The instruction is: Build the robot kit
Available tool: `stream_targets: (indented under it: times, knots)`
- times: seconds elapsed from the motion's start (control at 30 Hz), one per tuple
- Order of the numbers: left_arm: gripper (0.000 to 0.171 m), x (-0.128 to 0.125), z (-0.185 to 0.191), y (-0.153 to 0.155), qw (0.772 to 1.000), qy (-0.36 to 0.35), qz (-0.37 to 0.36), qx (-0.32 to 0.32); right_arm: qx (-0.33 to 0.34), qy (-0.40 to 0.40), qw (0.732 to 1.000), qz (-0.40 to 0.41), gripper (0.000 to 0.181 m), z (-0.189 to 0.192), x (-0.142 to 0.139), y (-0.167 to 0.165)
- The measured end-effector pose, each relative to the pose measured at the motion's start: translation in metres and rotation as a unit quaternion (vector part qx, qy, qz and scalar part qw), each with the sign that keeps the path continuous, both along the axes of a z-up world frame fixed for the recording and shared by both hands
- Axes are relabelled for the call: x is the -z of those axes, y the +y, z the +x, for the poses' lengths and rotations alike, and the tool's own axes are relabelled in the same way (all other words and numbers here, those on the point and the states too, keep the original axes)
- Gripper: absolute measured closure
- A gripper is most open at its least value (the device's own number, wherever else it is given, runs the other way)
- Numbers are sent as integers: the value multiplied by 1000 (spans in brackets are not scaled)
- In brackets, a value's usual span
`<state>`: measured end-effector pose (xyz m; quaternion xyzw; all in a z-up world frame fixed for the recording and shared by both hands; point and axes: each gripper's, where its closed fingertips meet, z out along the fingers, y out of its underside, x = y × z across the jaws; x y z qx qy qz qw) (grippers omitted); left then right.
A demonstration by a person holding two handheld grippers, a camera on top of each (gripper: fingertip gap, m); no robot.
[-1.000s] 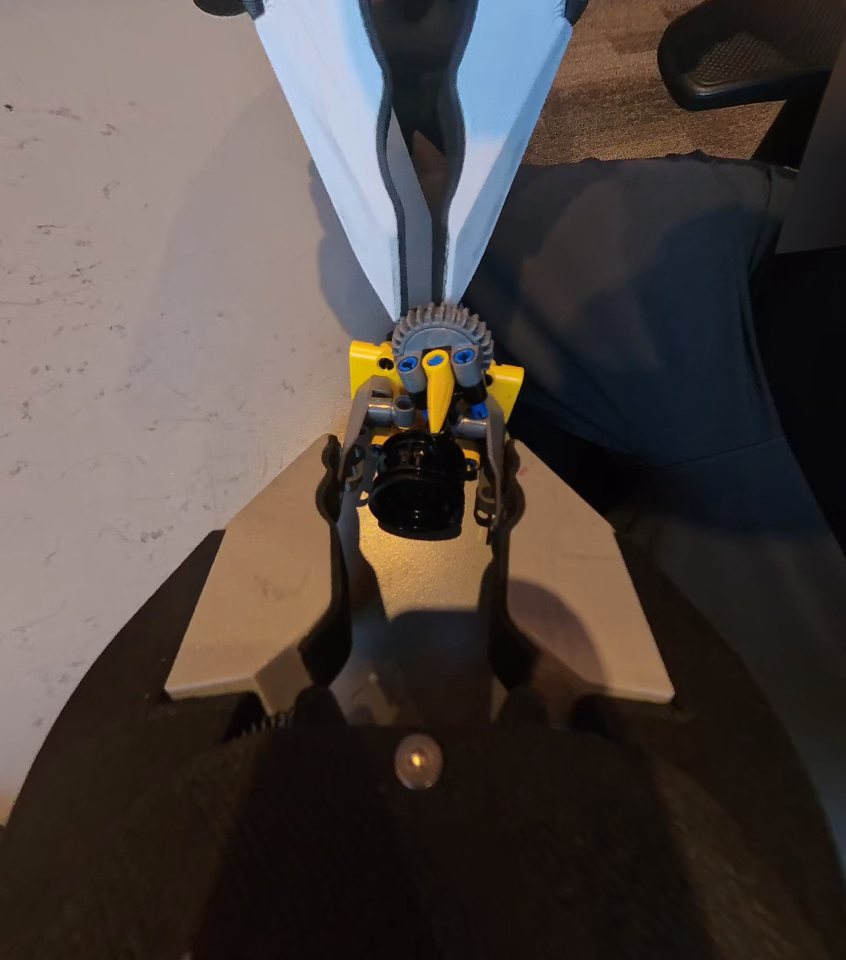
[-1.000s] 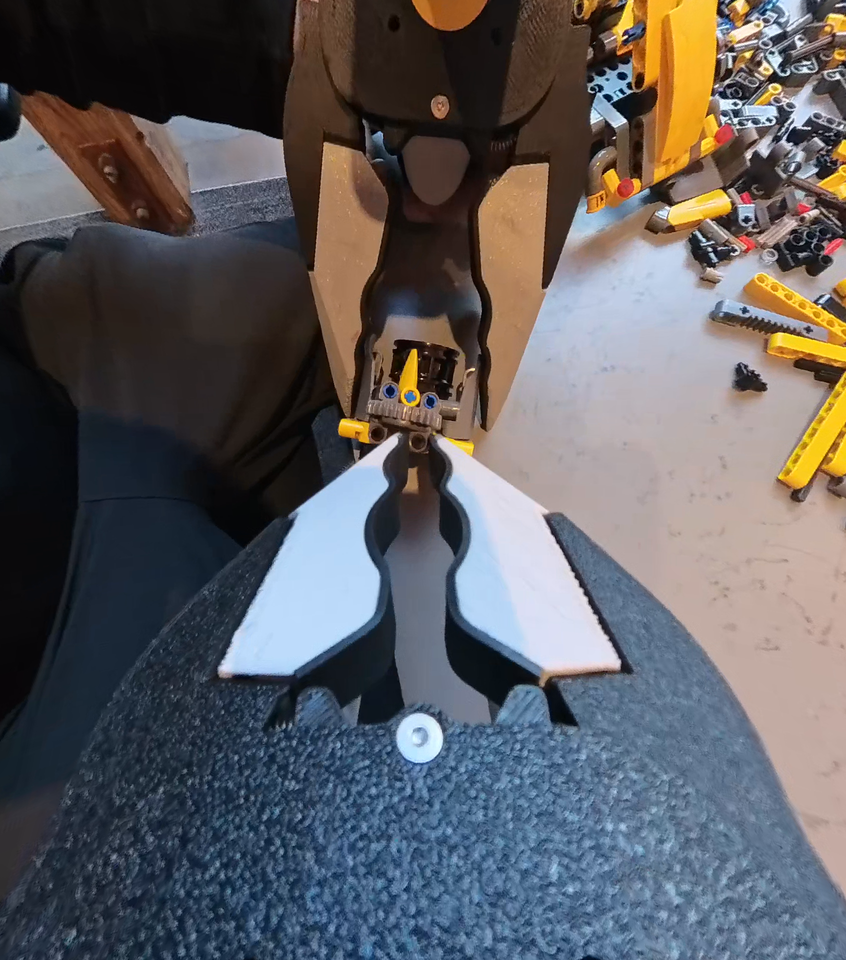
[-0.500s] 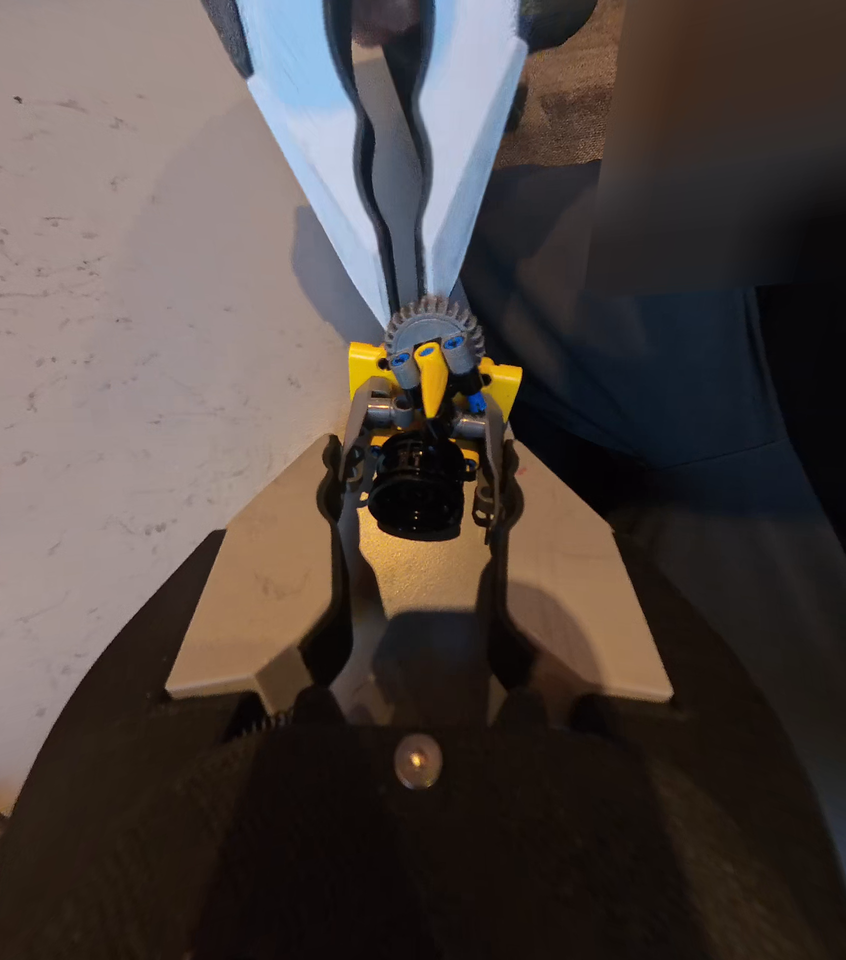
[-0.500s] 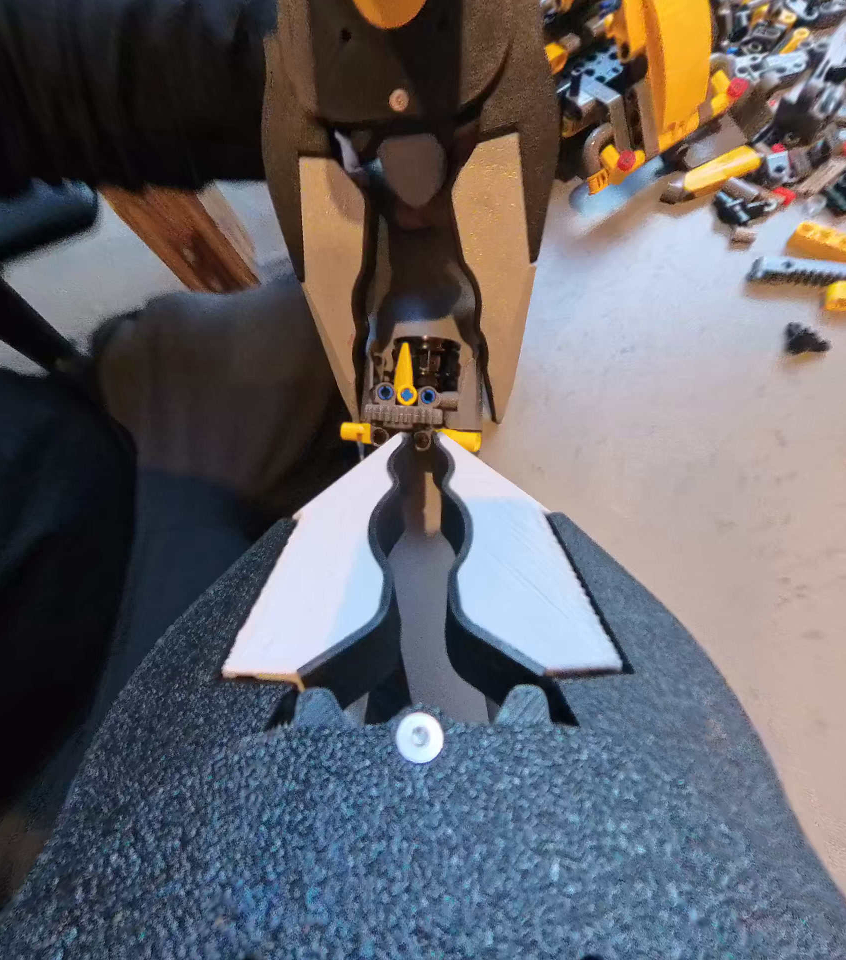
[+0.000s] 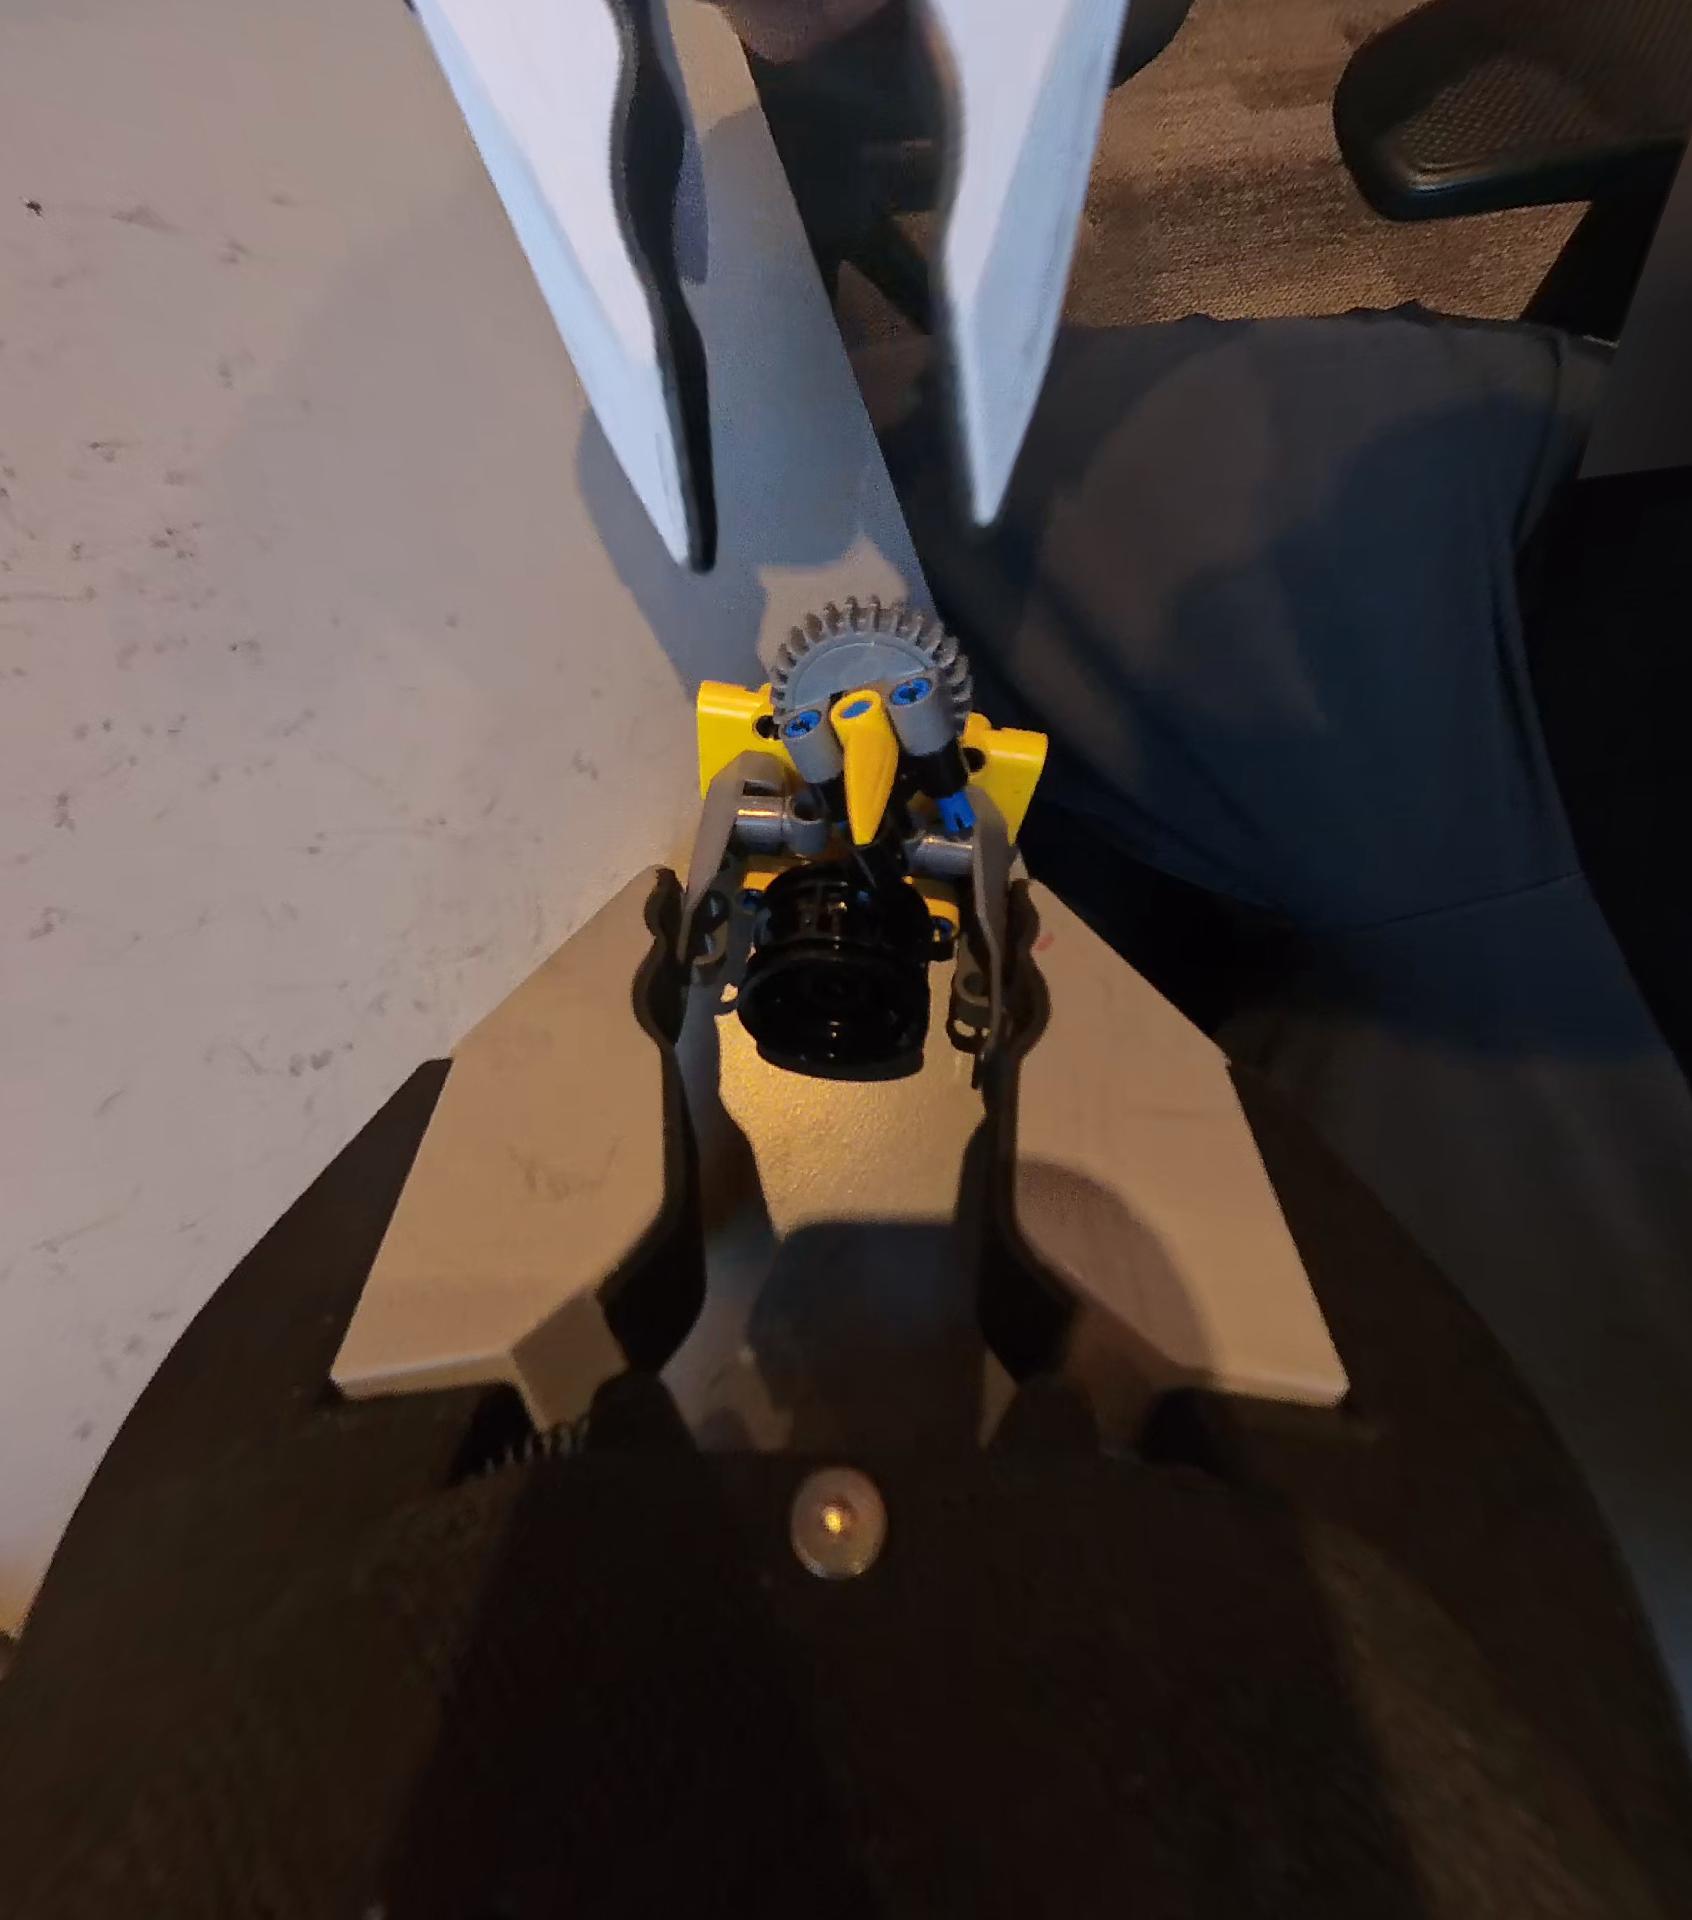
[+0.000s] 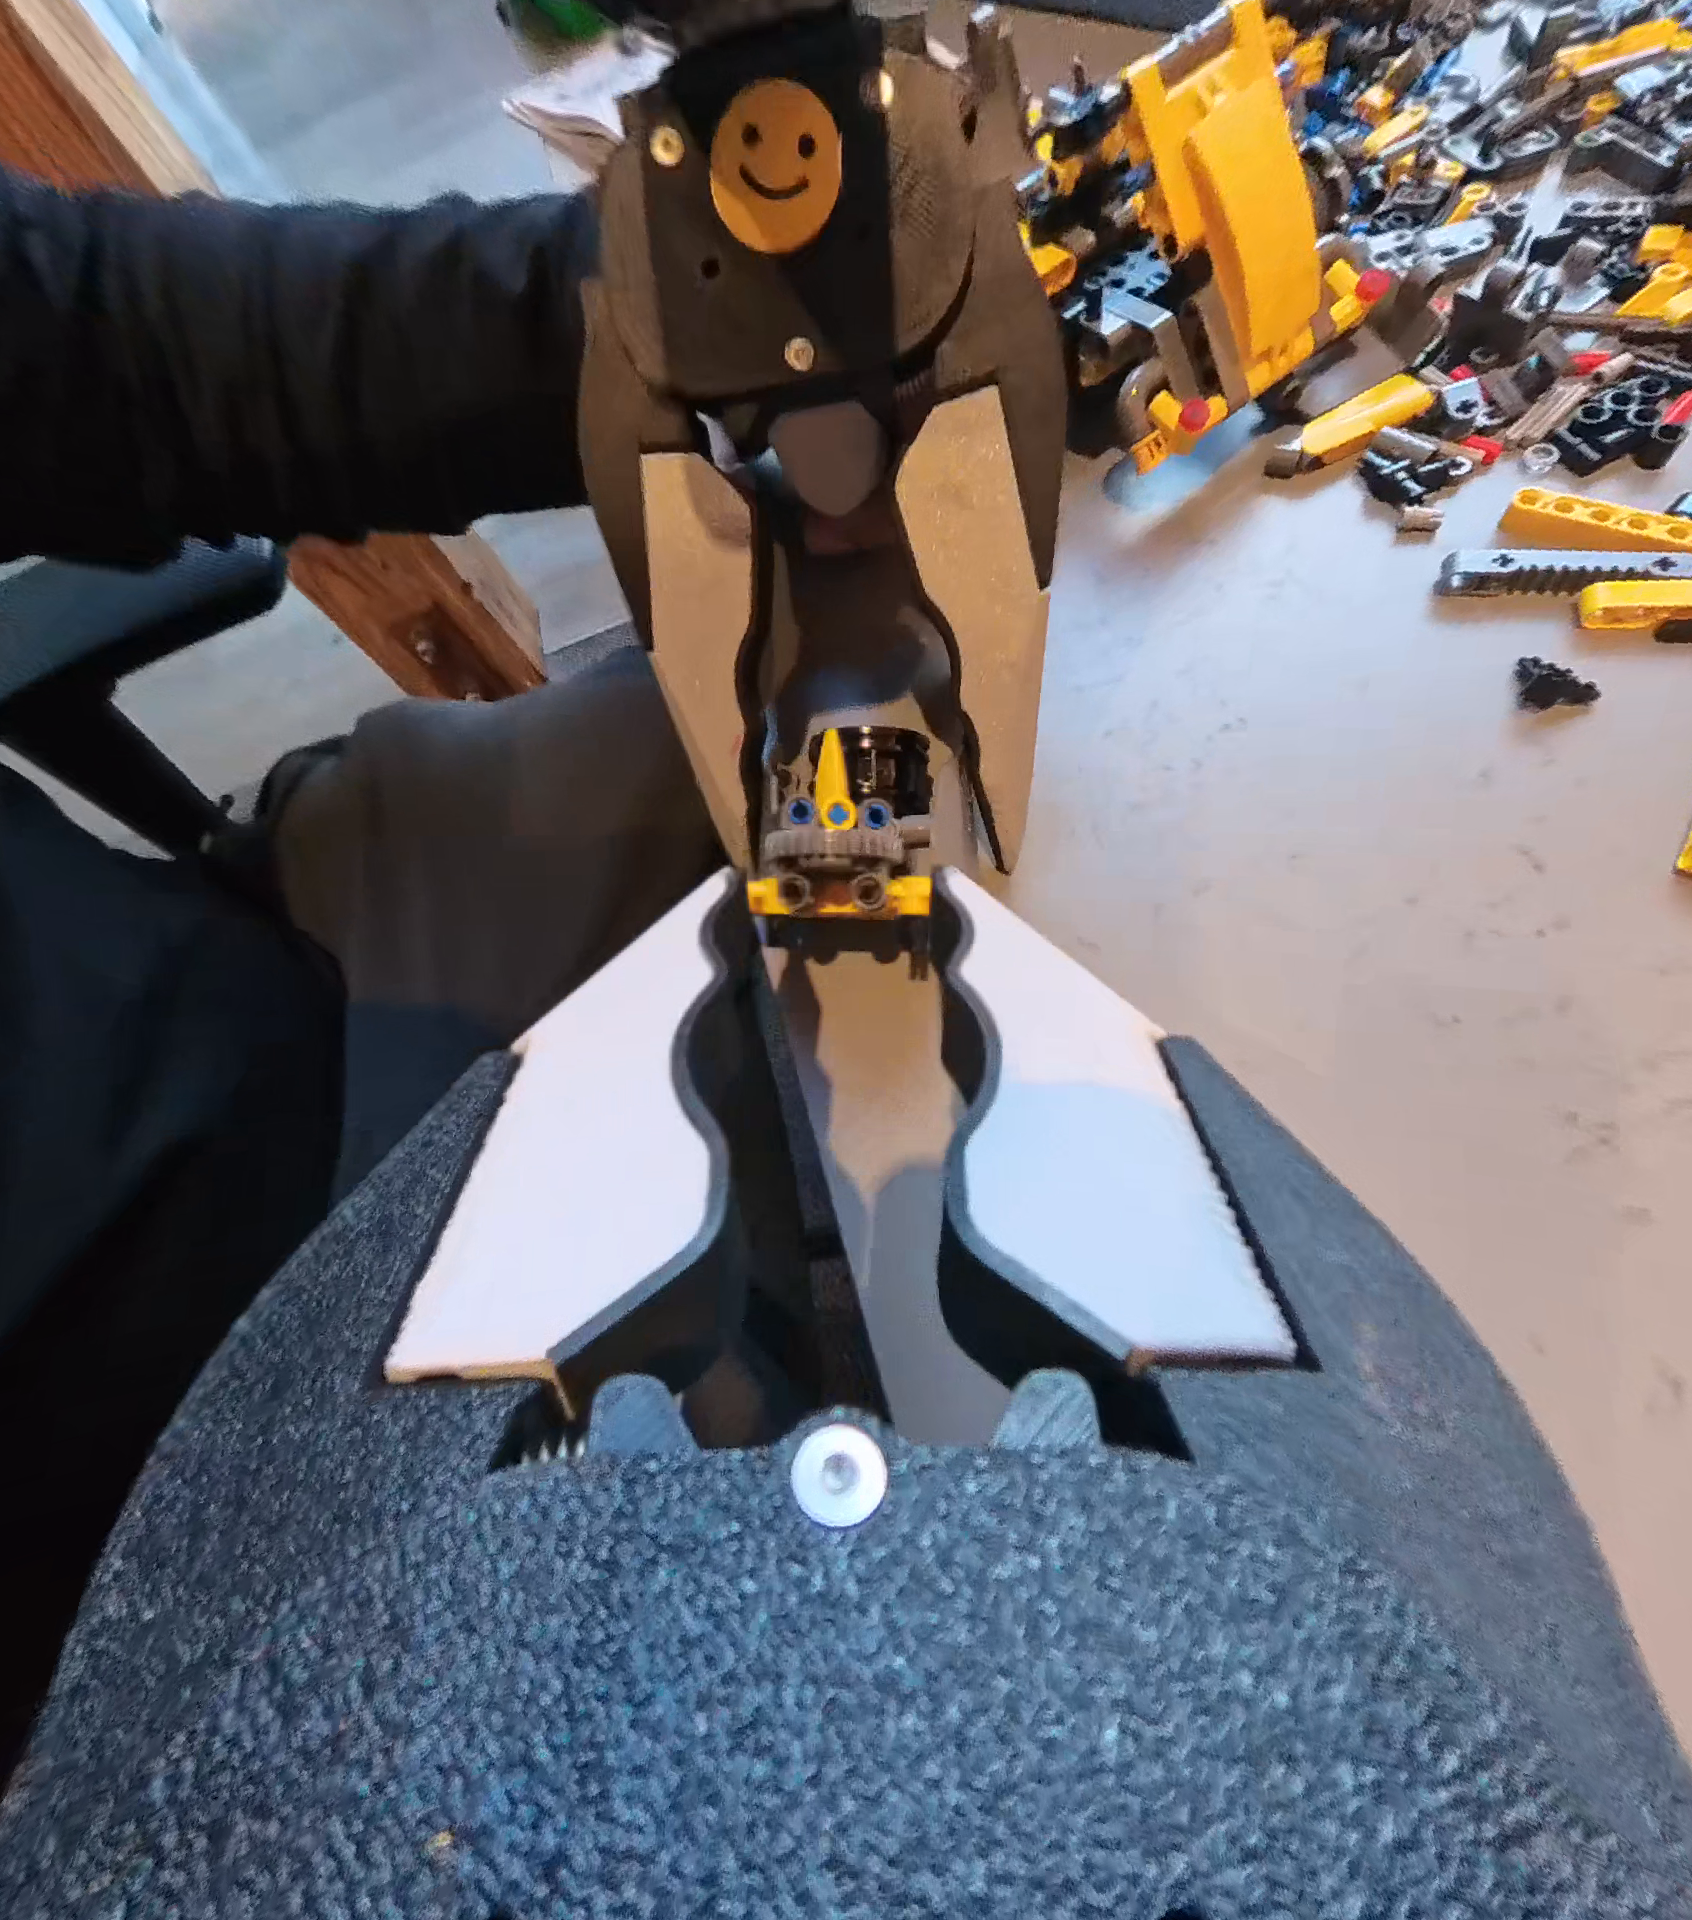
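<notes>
Now: toy assembly [image 5: 857, 831] passing between my tongs.
My left gripper [image 5: 837, 966] pinches its stiff grey side arms; my right gripper [image 6: 837, 914] is spread; it looks light and could snap apart.

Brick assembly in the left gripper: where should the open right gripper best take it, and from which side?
Probably by the yellow crossbeam, pinching its two short flat ends. Come from the gear end of the brick assembly, opposite the left gripper, which clamps the grey side arms beside the black wheel. The beam lies crosswise, in line with the gap of the right gripper.
</notes>
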<state>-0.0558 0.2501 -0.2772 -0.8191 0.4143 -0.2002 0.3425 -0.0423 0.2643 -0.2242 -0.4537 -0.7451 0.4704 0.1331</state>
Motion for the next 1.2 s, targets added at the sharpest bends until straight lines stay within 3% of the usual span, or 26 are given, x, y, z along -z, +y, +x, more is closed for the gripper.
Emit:
stream_targets:
  times: [0.2, 0.3, 0.5, 0.67, 0.93, 1.0, 1.07, 1.1, 1.2]
  knots:
    - [110, 0, 0, 0, 1000, 0, 1, 0, 6, -12, 996, 83, 149, -1, 13, -5]
    - [110, 0, 0, 0, 1000, 1, 1, -3, 1, -22, 994, 104, 158, -3, 17, -8]
    - [110, 0, 0, 1, 1000, 0, -1, -8, 2, -46, 990, 130, 158, -3, 19, -7]
    - [110, 0, -2, 0, 1000, 0, -1, -23, 46, -5, 981, 190, 158, -5, 20, -9]
    - [110, 0, -3, 1, 999, -1, -2, -50, 60, 12, 984, 167, 158, -8, 21, -7]
    - [110, 0, -2, 1, 998, -1, -2, -69, 53, 22, 986, 154, 157, -8, 20, -6]
    - [109, 0, -2, 4, 994, 0, -1, -105, 60, 17, 990, 125, 139, -4, 20, -3]
    - [109, 0, -5, 8, 991, 3, 0, -136, 75, 14, 992, 104, 131, -2, 19, 1]
    - [108, 0, -19, 19, 964, 3, -1, -267, 130, 24, 990, 54, 129, 4, 18, 9]
